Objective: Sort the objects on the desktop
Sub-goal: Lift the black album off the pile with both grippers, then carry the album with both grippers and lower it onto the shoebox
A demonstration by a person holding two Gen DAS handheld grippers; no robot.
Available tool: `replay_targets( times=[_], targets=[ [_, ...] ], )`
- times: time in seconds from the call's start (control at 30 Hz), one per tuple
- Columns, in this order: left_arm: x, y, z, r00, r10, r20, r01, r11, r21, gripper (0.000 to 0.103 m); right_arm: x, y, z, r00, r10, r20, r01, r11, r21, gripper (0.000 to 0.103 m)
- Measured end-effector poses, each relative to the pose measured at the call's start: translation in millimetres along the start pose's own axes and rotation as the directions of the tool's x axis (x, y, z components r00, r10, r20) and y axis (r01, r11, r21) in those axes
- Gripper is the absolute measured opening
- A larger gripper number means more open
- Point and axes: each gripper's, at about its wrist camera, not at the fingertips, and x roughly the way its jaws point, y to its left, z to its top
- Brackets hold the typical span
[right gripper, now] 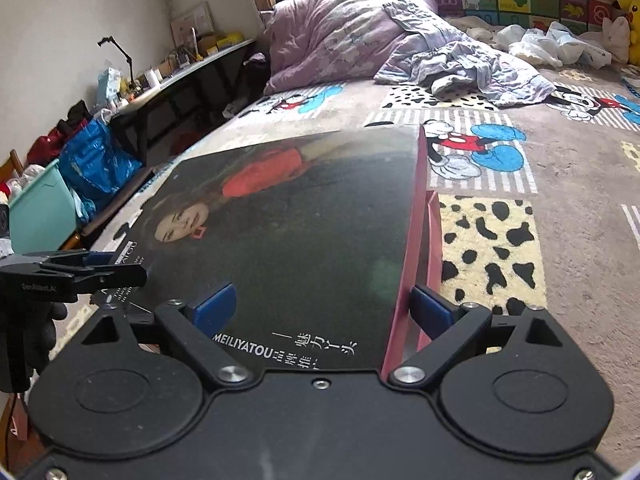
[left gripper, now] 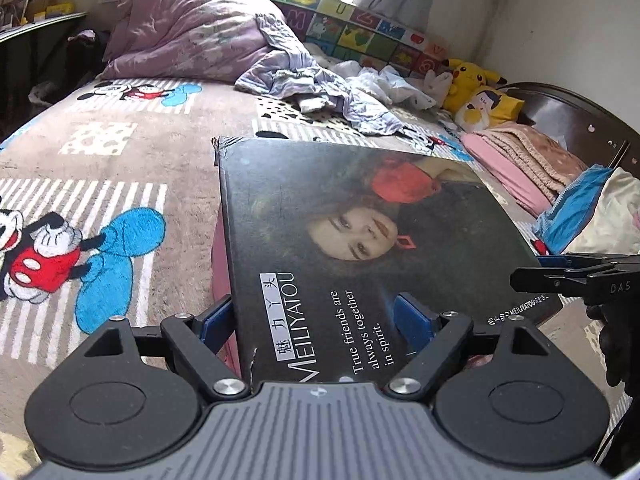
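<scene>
A flat dark box lid (left gripper: 360,240) printed with a woman's face and "MEILIYATOU" lies over a red box base on the bed; it also shows in the right wrist view (right gripper: 304,232). My left gripper (left gripper: 320,320) straddles the lid's near left corner, one blue pad (left gripper: 412,316) on the lid's top and the other beside its edge. My right gripper (right gripper: 324,312) straddles the lid's right corner, with the red base edge (right gripper: 420,216) between its pads. Each gripper shows at the side of the other's view. Whether either one pinches the lid is unclear.
A Mickey Mouse blanket (left gripper: 100,184) covers the bed. A purple quilt (left gripper: 188,28) and crumpled clothes (left gripper: 320,84) lie at the far end. Plush toys (left gripper: 480,92) and folded pink blankets (left gripper: 520,156) sit right. A blue bag (right gripper: 96,160) and a teal bin (right gripper: 40,208) stand beside the bed.
</scene>
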Motion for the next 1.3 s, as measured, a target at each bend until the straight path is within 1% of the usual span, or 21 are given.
replay_targets(
  times=[0.13, 0.4, 0.47, 0.53, 0.6, 0.73, 0.83, 0.97, 1.13, 1.3],
  targets=[
    [5.0, 1.3, -0.6, 1.000, 0.003, -0.012, -0.004, 1.000, -0.010, 0.085, 7.6, 0.5, -5.3, 0.999, -0.030, -0.025, 0.030, 1.000, -0.007, 0.096],
    [5.7, 7.4, 1.0, 0.999, 0.008, -0.035, -0.010, 0.999, -0.034, 0.085, 12.8, 0.6, -7.1, 0.999, -0.022, -0.029, 0.022, 1.000, 0.013, 0.096],
    [5.6, 8.2, 2.2, 0.998, 0.009, -0.057, -0.012, 0.999, -0.043, 0.085, 14.0, 1.4, -7.2, 0.999, -0.019, -0.034, 0.019, 1.000, 0.016, 0.096],
    [8.3, 8.3, 1.8, 0.995, 0.003, -0.103, -0.008, 0.999, -0.046, 0.085, 15.6, 0.7, -6.0, 0.999, -0.022, -0.047, 0.023, 1.000, 0.017, 0.096],
    [7.9, 7.8, 1.2, 0.994, 0.005, -0.112, -0.010, 0.999, -0.043, 0.085, 16.1, 0.0, -4.6, 0.998, -0.025, -0.061, 0.026, 1.000, 0.012, 0.096],
    [11.8, 6.7, 0.7, 0.995, 0.019, -0.096, -0.025, 0.998, -0.061, 0.085, 14.3, -4.2, -3.5, 0.998, -0.018, -0.059, 0.021, 0.999, 0.042, 0.096],
    [18.4, 2.9, 0.2, 0.995, 0.034, -0.093, -0.042, 0.996, -0.079, 0.087, 13.8, -4.0, -4.3, 0.998, -0.050, -0.044, 0.052, 0.998, 0.036, 0.096],
    [23.1, 0.9, 2.2, 0.995, 0.061, -0.084, -0.070, 0.991, -0.110, 0.088, 10.6, -7.5, -3.7, 0.999, -0.047, -0.021, 0.048, 0.997, 0.055, 0.095],
    [24.3, -2.4, 2.3, 0.996, 0.071, -0.060, -0.077, 0.992, -0.102, 0.088, 10.7, -8.6, -3.7, 0.998, -0.055, -0.018, 0.056, 0.997, 0.053, 0.095],
    [24.5, -2.6, 3.1, 0.995, 0.077, -0.058, -0.082, 0.992, -0.096, 0.089, 12.4, -16.3, -5.7, 0.997, -0.058, -0.040, 0.062, 0.993, 0.097, 0.095]
  ],
)
